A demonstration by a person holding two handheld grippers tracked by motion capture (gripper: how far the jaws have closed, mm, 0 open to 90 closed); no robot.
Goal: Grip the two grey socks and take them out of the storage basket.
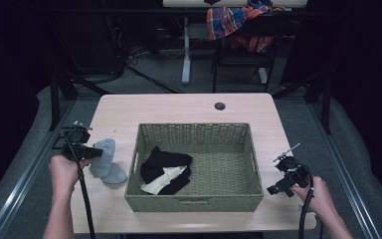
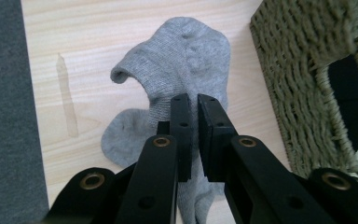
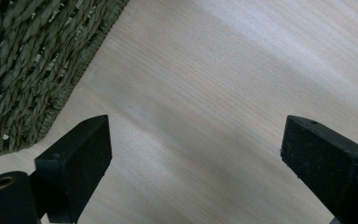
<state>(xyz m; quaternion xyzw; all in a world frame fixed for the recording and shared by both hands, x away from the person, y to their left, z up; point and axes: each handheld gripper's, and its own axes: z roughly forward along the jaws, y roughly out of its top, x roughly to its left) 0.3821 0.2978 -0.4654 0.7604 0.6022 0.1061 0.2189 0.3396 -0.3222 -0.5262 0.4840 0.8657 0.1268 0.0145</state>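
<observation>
Woven basket [image 1: 238,199] holds black-and-cream cloth [image 1: 166,170].

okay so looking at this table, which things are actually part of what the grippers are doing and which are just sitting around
In play, as far as I can judge:
left gripper, jaws nearly closed over the grey sock
woven basket holding black and cream clothing
right gripper, open over bare table

Just lying about:
plaid cloth on the chair behind
</observation>
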